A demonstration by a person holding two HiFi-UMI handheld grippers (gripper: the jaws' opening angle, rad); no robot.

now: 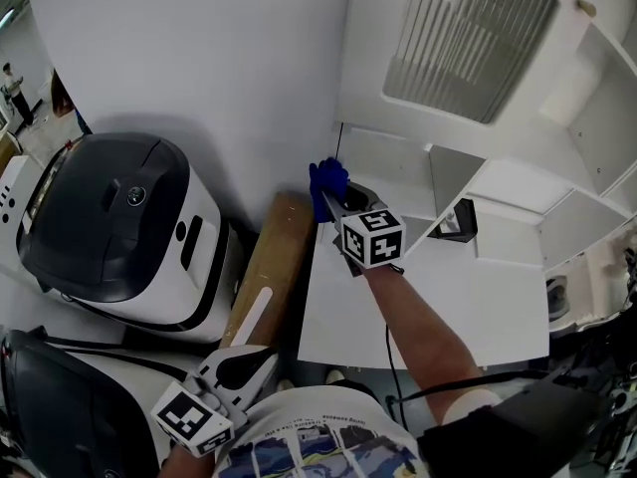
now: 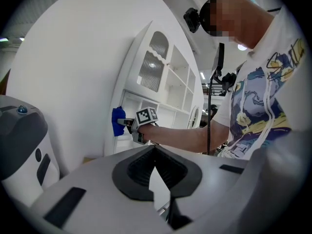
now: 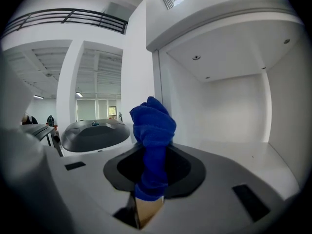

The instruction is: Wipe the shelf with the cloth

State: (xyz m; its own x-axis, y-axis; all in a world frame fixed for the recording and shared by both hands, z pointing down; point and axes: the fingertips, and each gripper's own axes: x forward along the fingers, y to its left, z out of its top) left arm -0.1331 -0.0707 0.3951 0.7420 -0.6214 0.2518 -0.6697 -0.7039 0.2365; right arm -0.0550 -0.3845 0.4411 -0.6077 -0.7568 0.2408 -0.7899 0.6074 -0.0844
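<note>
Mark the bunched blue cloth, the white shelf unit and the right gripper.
bunched blue cloth [image 3: 153, 123], right gripper view, its upper bundle.
white shelf unit [image 3: 243, 150], right gripper view, bare shelf board.
right gripper [image 1: 336, 197], head view, between its fingertips.

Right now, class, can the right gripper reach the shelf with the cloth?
Probably yes: the right gripper holds the cloth by the shelf's left side, with nothing visible in the way.

No legible text (anywhere in view)
</note>
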